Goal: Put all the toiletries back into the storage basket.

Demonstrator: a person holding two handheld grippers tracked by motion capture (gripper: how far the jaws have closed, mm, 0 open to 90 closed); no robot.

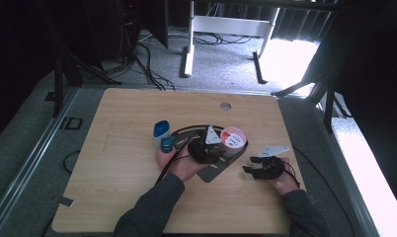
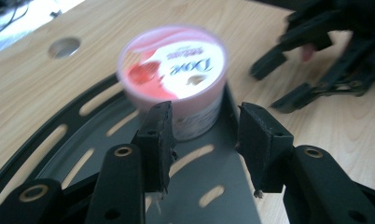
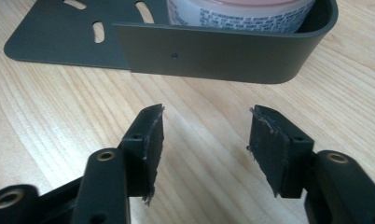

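Left tongs point(image 2: 202, 128) stand part-open and empty, just short of the pink tub point(image 2: 174, 77), dead ahead on the dark slotted tray point(image 2: 59, 149) mid-worktop point(image 1: 137, 163). Right tongs point(image 3: 206, 135) gape empty over bare wood outside the tray wall, farther off. The left gripper view shows the tub's lid; the right gripper view shows its side print.

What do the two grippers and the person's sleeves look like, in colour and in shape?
Both grippers, the left gripper and the right gripper, are black, with two blocky jaws faced by worn, frayed pads and brass-coloured rivets at the joints. Each carries a grey three-cornered plate on top, and a thin black cable trails from it. The sleeves are dark grey.
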